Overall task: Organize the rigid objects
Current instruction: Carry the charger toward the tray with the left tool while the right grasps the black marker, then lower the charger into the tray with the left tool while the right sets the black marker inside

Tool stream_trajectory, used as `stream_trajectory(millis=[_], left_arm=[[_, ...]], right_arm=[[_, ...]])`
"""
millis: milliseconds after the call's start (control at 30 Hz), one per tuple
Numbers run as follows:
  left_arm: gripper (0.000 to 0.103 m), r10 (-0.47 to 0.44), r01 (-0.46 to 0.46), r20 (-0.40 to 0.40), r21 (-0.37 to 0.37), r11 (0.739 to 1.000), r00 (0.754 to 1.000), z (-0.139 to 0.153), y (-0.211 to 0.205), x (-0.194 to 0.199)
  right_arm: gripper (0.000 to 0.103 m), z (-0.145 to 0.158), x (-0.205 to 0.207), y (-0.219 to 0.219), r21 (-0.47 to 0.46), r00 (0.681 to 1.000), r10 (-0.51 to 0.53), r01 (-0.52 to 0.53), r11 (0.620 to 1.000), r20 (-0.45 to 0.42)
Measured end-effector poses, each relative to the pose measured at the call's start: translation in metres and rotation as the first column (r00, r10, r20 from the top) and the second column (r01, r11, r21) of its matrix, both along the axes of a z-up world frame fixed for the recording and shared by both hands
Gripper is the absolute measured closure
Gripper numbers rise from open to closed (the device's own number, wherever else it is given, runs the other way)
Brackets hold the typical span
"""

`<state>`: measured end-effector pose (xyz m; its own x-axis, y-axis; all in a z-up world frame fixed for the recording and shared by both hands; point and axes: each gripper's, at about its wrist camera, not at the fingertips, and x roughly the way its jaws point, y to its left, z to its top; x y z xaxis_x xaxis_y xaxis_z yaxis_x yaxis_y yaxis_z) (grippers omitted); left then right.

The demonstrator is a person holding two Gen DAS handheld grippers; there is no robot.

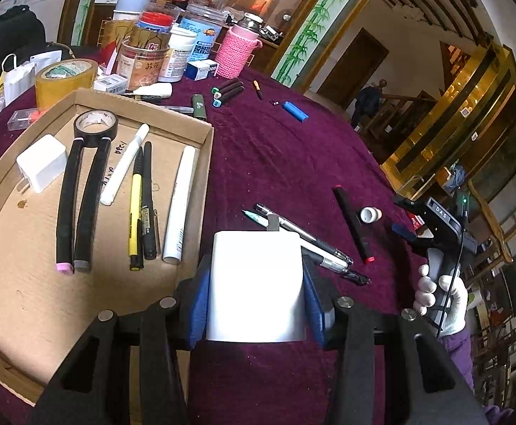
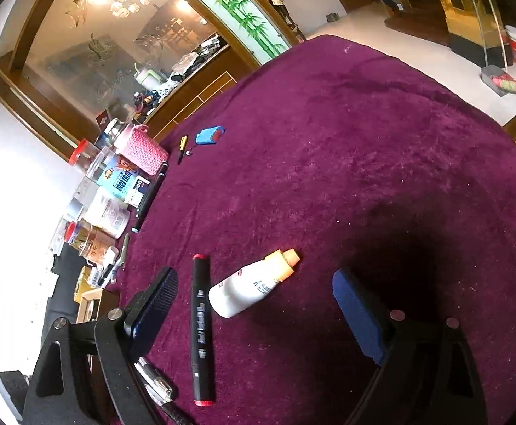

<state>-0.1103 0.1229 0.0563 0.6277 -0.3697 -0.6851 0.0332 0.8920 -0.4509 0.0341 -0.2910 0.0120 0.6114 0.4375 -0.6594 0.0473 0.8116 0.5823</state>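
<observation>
My left gripper (image 1: 258,269) is shut on a white power adapter (image 1: 256,290), its blue pads pressing both sides, just right of the cardboard tray (image 1: 206,163). The tray holds a black tape roll (image 1: 95,124), another white adapter (image 1: 42,163), two long black markers, pens and white markers. Several pens (image 1: 304,241) lie on the purple cloth beyond the held adapter. In the right wrist view my right gripper (image 2: 258,304) stands open, low over the cloth. A black red-ended marker (image 2: 201,329) and a white bottle with an orange cap (image 2: 251,287) lie between its fingers, untouched.
Jars, a pink knitted bottle sleeve (image 1: 238,49) and a yellow tape roll (image 1: 65,78) crowd the table's far side. A blue lighter (image 1: 295,111), green-capped markers (image 1: 228,92) and an orange pen lie loose. A gloved hand (image 1: 442,297) holds the right gripper (image 1: 405,217) near the table edge.
</observation>
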Motion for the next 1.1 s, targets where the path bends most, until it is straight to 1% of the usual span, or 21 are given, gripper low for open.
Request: stream_trajectory(millis=[100,167,233,300,333,367,433,467,533,567,600,633,667,700,733,767,833,900,967,1033,1100], left_arm=[[0.058,-0.001,0.001,0.015,0.007,1.0,1.0,0.004,0.002,-0.005],[0.058,0.005,-0.005,0.024,0.004,1.0,1.0,0.008,0.007,-0.01],[0.058,0.02,-0.02,0.039,0.0,1.0,0.999,0.012,0.017,-0.014],[0.058,0.037,-0.037,0.054,0.001,0.999,0.998,0.015,0.025,-0.018],[0.058,0.043,-0.043,0.058,-0.004,0.999,0.997,0.015,0.029,-0.021],[0.058,0.05,-0.049,0.06,-0.013,0.999,0.997,0.015,0.032,-0.023],[0.058,0.063,-0.061,0.06,-0.033,0.998,0.996,0.013,0.041,-0.027],[0.058,0.067,-0.065,0.059,-0.038,0.997,0.996,0.012,0.043,-0.028],[0.058,0.082,-0.079,0.057,-0.052,0.995,0.995,0.009,0.053,-0.034],[0.058,0.086,-0.083,0.057,-0.055,0.995,0.995,0.009,0.056,-0.035],[0.058,0.097,-0.094,0.059,-0.059,0.994,0.994,0.008,0.063,-0.039],[0.058,0.104,-0.101,0.06,-0.06,0.993,0.993,0.008,0.068,-0.04],[0.058,0.112,-0.109,0.061,-0.06,0.992,0.992,0.008,0.072,-0.042],[0.058,0.123,-0.12,0.063,-0.059,0.991,0.99,0.008,0.077,-0.043],[0.058,0.137,-0.133,0.065,-0.062,0.989,0.988,0.007,0.084,-0.045],[0.058,0.148,-0.144,0.068,-0.069,0.987,0.987,0.007,0.09,-0.047],[0.058,0.161,-0.155,0.073,-0.083,0.984,0.984,0.006,0.098,-0.05],[0.058,0.171,-0.164,0.078,-0.093,0.982,0.982,0.005,0.104,-0.053],[0.058,0.174,-0.165,0.079,-0.102,0.981,0.982,0.003,0.108,-0.057],[0.058,0.174,-0.165,0.076,-0.106,0.981,0.982,0.0,0.11,-0.059],[0.058,0.172,-0.163,0.068,-0.117,0.98,0.983,-0.004,0.111,-0.06]], right_arm=[[0.011,0.001,0.0,0.002,-0.006,1.0,0.001,-0.001,1.0,0.003],[0.011,0.009,-0.005,0.008,-0.046,0.999,-0.001,0.002,0.999,0.038],[0.011,0.023,-0.012,0.021,-0.073,0.996,0.043,-0.037,0.997,0.084],[0.011,0.036,-0.017,0.052,-0.132,0.983,0.146,-0.132,0.983,0.108],[0.013,0.038,-0.017,0.065,-0.158,0.977,0.186,-0.168,0.973,0.107],[0.016,0.038,-0.017,0.082,-0.199,0.968,0.232,-0.209,0.957,0.096],[0.04,0.031,-0.013,0.112,-0.281,0.951,0.304,-0.278,0.919,0.051],[0.044,0.024,-0.009,0.126,-0.325,0.946,0.324,-0.303,0.896,0.014],[0.058,0.007,0.002,0.141,-0.403,0.948,0.313,-0.311,0.861,-0.061],[0.059,-0.002,0.008,0.145,-0.428,0.95,0.297,-0.309,0.849,-0.096],[0.062,-0.005,0.009,0.146,-0.447,0.954,0.287,-0.295,0.845,-0.086],[0.071,-0.006,0.01,0.148,-0.471,0.958,0.274,-0.283,0.835,-0.09],[0.077,-0.006,0.01,0.148,-0.489,0.962,0.261,-0.268,0.83,-0.084],[0.086,-0.006,0.01,0.15,-0.508,0.965,0.247,-0.257,0.822,-0.09],[0.087,-0.007,0.009,0.15,-0.517,0.967,0.241,-0.251,0.818,-0.088],[0.087,-0.006,0.008,0.148,-0.505,0.967,0.239,-0.249,0.826,-0.087],[0.087,-0.003,0.005,0.141,-0.461,0.97,0.227,-0.241,0.854,-0.085],[0.087,0.003,0.0,0.133,-0.383,0.972,0.227,-0.234,0.893,-0.066],[0.087,0.013,-0.009,0.127,-0.304,0.972,0.23,-0.232,0.924,-0.043],[0.087,0.023,-0.018,0.127,-0.236,0.97,0.243,-0.241,0.941,-0.021],[0.087,0.033,-0.029,0.134,-0.179,0.964,0.265,-0.261,0.949,0.0]])
